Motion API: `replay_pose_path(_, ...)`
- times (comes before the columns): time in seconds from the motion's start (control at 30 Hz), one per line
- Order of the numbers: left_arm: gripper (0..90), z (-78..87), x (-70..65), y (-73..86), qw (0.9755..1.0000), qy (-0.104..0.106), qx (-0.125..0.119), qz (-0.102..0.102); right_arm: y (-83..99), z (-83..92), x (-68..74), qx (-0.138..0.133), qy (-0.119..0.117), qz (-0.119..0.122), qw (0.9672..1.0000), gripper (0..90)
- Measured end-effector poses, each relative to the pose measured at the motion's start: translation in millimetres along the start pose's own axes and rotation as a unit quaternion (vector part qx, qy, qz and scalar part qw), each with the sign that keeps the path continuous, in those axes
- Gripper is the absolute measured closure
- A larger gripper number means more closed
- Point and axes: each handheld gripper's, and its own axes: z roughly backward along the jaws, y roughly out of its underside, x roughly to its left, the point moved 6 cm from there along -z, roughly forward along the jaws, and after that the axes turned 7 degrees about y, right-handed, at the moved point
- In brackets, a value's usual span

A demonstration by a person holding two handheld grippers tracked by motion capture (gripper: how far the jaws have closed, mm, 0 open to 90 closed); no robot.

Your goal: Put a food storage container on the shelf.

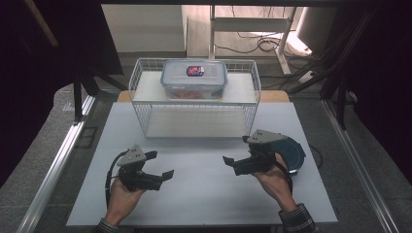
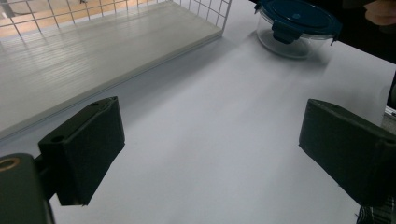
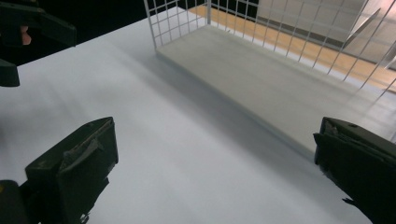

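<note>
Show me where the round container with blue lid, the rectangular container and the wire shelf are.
round container [image 2: 299, 18]: left gripper view, on its blue lid.
rectangular container [image 1: 194, 77]: high view, on its clear lid.
wire shelf [image 1: 141, 77]: high view, on its left wall.

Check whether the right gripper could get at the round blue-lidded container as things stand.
Probably yes. The round container sits on the table right beside the right gripper, with nothing between them, and the jaws stand open and empty. They point away from it, though, so the hand would have to turn first.

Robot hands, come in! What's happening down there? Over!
Left gripper open, empty. Right gripper open, empty. Round blue-lidded container beside right hand, untouched. Nothing in the way.
</note>
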Motion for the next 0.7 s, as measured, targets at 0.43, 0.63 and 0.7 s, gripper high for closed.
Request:
replay_pose_path(0.43, 5.2, 1.2, -3.0, 47.2, 0.9998, -0.011, 0.017, 0.006, 47.4, -8.4, 21.1, 0.022, 0.01, 0.003, 0.9997, 0.0)
replay_pose_path(0.63, 6.5, 0.6, 1.7, 59.7, 0.9986, -0.033, 0.039, -0.007, 61.4, -12.5, 28.0, 0.036, 0.006, 0.014, 0.9992, 0.0)
replay_pose_path(0.7, 6.5, -0.1, 2.7, 60.4, 0.9987, -0.033, 0.039, -0.004, 66.0, -15.6, 27.4, 0.045, 0.008, 0.018, 0.9988, 0.0)
